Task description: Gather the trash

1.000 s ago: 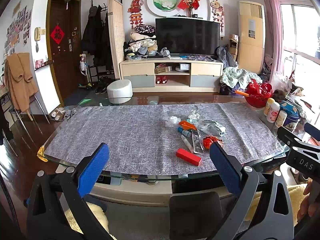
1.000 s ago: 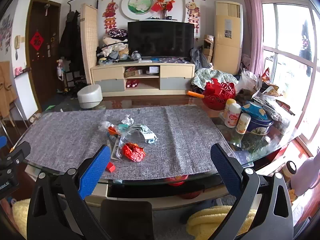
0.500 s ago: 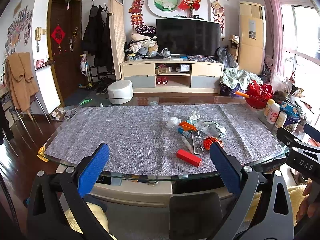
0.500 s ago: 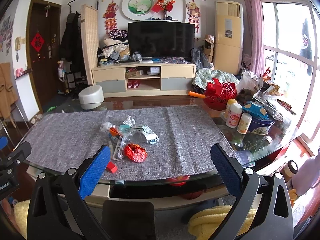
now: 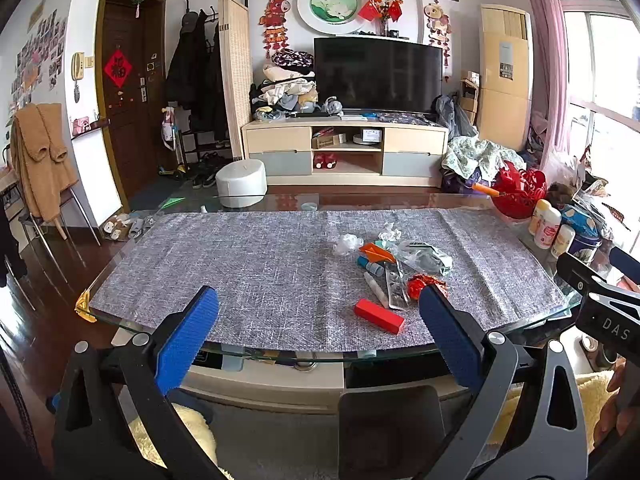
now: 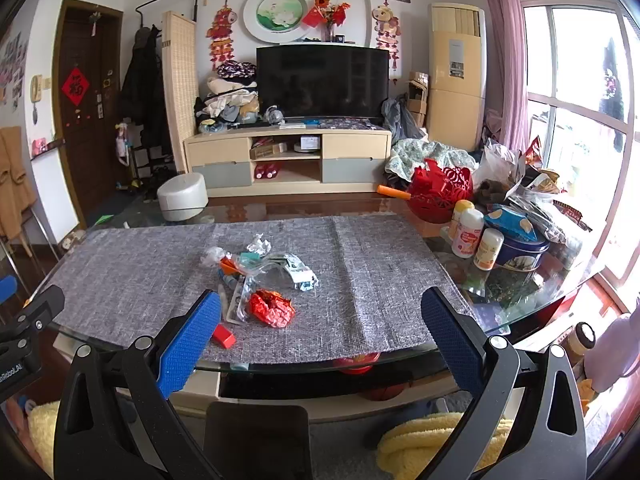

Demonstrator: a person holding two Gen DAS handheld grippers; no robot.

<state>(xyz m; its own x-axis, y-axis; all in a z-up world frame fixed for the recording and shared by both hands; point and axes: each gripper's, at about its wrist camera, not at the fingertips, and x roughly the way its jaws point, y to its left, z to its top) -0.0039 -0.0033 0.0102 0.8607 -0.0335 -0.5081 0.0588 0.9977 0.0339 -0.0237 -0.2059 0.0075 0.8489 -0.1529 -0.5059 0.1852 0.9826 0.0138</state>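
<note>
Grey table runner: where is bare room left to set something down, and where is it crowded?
The grey runner lies bare left of the trash pile, out to the yellow corner guard. A narrower bare strip runs between the pile and the bottles. Crowded: the pile with the red block, and the glass beyond the runner's right end.

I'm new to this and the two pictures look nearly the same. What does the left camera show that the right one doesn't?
Only the left camera shows the brown coat hung at the far left and the whole red block. Only the right camera shows the full window and the snack bags beside it. Both show the grey cloth with the trash pile, the TV, and an open claw, left and right, holding nothing.
</note>
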